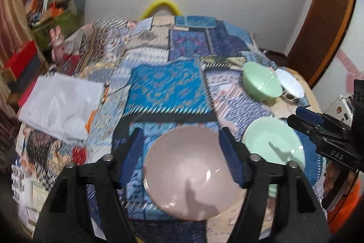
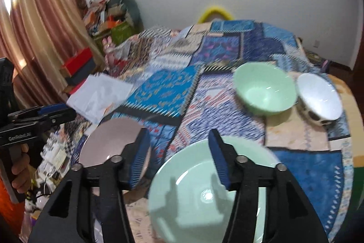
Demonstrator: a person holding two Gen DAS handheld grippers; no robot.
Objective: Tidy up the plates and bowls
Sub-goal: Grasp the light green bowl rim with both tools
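Both plates lie flat on the quilt-covered bed (image 1: 173,83) at its near edge, the pink plate (image 1: 191,172) on the left and the green plate (image 2: 204,193) just to its right, so the plate-placing step looks finished. The left hand-held gripper (image 1: 182,156) hangs above the pink plate with its jaws wide apart and nothing between the pads; the right hand-held gripper (image 2: 179,158) hangs over the green plate's near-left rim, roughly half open and likewise empty. Neither touches a dish. Farther off on the right stand the two bowls, upright and side by side: the green bowl (image 2: 265,90) and, just right of it, the white bowl (image 2: 319,97), their rims close or touching, which I cannot settle. The likely next move is for the bowls, probably bringing each toward a plate; it calls for reaching across the bed, opening wide enough to straddle a bowl wall, and pinching the rim firmly, since the glazed sides look slippery. Count: two plates, two bowls, two hand-held grippers. A white sheet (image 1: 61,104) lies at far left.
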